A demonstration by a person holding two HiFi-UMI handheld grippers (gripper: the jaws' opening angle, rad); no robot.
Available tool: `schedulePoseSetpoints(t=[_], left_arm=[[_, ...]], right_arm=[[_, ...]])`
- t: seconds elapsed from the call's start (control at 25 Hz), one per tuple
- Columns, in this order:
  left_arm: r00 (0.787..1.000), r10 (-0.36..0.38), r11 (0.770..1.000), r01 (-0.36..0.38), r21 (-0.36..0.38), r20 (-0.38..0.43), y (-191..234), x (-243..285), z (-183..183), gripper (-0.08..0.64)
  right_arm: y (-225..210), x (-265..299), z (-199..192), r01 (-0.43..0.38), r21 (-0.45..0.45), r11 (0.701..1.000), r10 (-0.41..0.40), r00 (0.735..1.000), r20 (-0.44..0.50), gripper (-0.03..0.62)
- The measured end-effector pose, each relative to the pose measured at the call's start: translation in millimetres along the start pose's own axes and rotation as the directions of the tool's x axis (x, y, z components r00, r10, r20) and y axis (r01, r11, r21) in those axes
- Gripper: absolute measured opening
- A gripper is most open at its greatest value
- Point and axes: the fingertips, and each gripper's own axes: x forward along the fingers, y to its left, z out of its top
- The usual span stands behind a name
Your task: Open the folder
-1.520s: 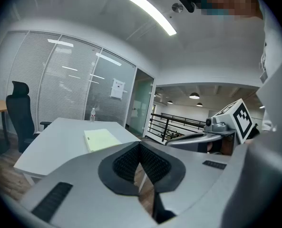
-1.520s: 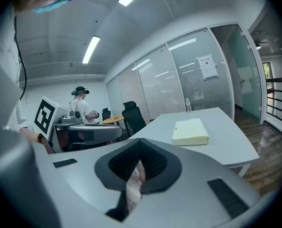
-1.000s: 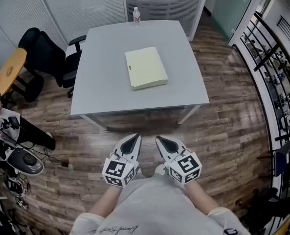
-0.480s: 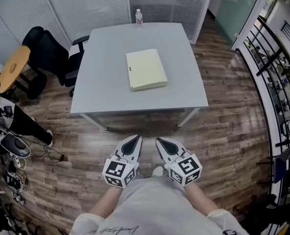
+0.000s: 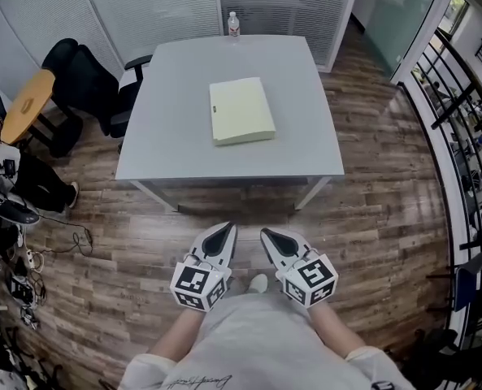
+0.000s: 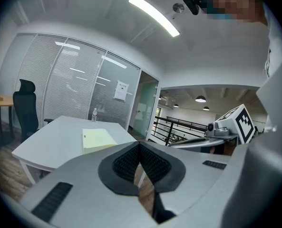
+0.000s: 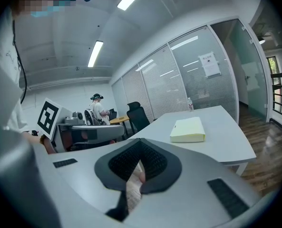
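A pale yellow folder (image 5: pixel 241 110) lies closed near the middle of the grey table (image 5: pixel 171 157); it also shows as the folder (image 6: pixel 99 139) in the left gripper view and the folder (image 7: pixel 188 129) in the right gripper view. My left gripper (image 5: pixel 221 236) and right gripper (image 5: pixel 274 240) hang side by side over the wooden floor, well short of the table's near edge. Both are shut with nothing between the jaws. In the gripper views, the left gripper (image 6: pixel 140 152) and right gripper (image 7: pixel 140 151) show tips that meet.
A water bottle (image 5: pixel 233 24) stands at the table's far edge. Black office chairs (image 5: pixel 86 80) sit left of the table, beside a small round wooden table (image 5: pixel 25 104). Cables and gear (image 5: pixel 13 250) litter the floor at left. A railing (image 5: pixel 460 128) runs along the right.
The view has shifted slightly toward the table; both grippers kept their pose side by side and stayed shut. The folder has not moved.
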Motion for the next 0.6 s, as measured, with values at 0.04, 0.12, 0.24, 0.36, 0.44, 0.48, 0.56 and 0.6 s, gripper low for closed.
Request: schedulePoseSetpoints(t=[0.04, 0.12, 0.24, 0.36, 0.44, 0.48, 0.56, 0.6], left_arm=[[1.000, 0.002, 1.000, -0.002, -0.002, 0.000, -2, 0, -1, 0.009], [1.000, 0.003, 1.000, -0.003, -0.005, 0.000, -3, 2, -3, 0.009], [1.000, 0.006, 1.000, -0.006, -0.007, 0.000, -3, 4, -4, 0.009], [1.000, 0.008, 1.000, -0.008, -0.010, -0.004, 1, 9, -5, 0.009], [1.000, 0.005, 1.000, -0.006, -0.012, -0.007, 4, 12, -5, 0.009], [1.000, 0.004, 1.000, -0.004, -0.012, -0.008, 5, 14, -5, 0.009], [1.000, 0.002, 1.000, -0.002, -0.010, -0.009, 7, 18, -4, 0.009], [1.000, 0.002, 1.000, -0.002, -0.010, -0.008, 9, 21, -3, 0.009]], right_arm=[[-1, -1, 0, -0.003, 0.004, 1.000, 0.002, 1.000, 0.002, 0.021], [-2, -3, 0, -0.008, 0.011, 1.000, 0.007, 1.000, 0.007, 0.021], [-7, -2, -1, -0.008, 0.024, 1.000, 0.008, 1.000, 0.008, 0.021], [-13, 1, 0, -0.005, 0.029, 1.000, 0.005, 1.000, 0.003, 0.021], [-15, 5, 0, -0.005, 0.027, 1.000, 0.005, 1.000, -0.003, 0.021], [-15, 7, 0, -0.005, 0.025, 1.000, 0.005, 1.000, -0.004, 0.021], [-18, 11, 2, -0.006, 0.024, 1.000, 0.006, 1.000, -0.005, 0.021], [-20, 13, 3, -0.007, 0.025, 1.000, 0.007, 1.000, -0.006, 0.021]])
